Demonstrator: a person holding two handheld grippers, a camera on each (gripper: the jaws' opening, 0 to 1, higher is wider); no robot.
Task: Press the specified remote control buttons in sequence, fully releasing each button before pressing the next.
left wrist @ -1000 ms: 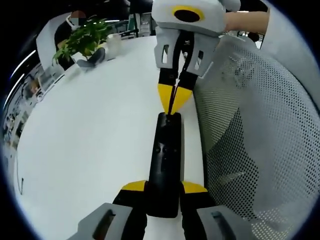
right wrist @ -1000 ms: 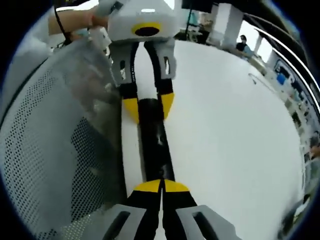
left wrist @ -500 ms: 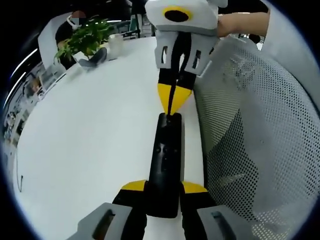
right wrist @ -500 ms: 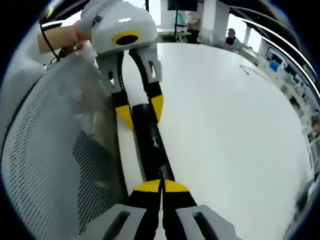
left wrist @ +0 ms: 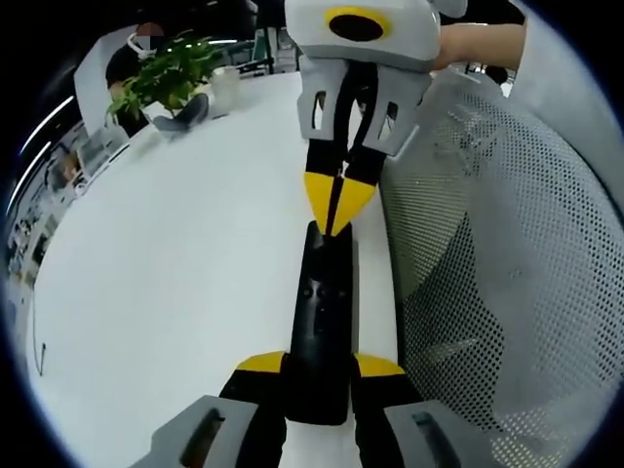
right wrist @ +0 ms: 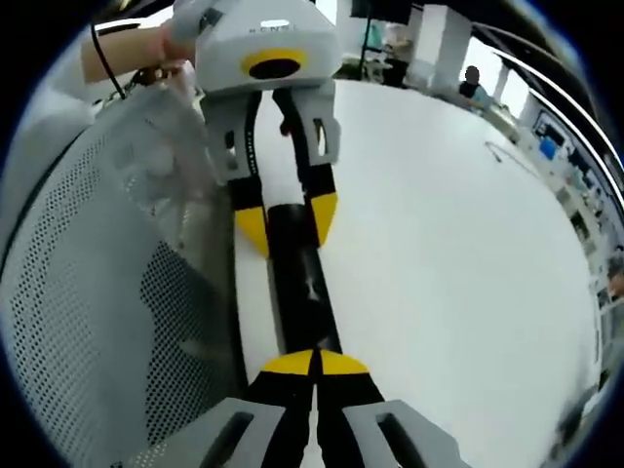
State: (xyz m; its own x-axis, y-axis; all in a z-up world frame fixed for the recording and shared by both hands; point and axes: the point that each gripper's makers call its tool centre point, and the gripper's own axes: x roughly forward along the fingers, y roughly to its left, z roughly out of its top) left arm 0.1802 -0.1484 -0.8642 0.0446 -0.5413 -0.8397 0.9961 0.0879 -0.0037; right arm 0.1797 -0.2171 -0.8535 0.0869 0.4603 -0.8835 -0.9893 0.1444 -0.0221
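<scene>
Jaws of left gripper (left wrist: 317, 375) clamp the near end of the slim black plastic remote control (left wrist: 322, 322) over the white table (left wrist: 175, 253); right gripper (left wrist: 331, 210), pinched closed, sits tip-down at its far end, along its long axis.

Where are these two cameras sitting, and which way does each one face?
Left gripper view: rides the left gripper, looking along the remote clamped in its jaws toward the right gripper; a forearm shows.
Right gripper view: rides the right gripper, jaws shut, facing the left gripper.
Shared: remote, white table, mesh chair. They face each other.
</scene>
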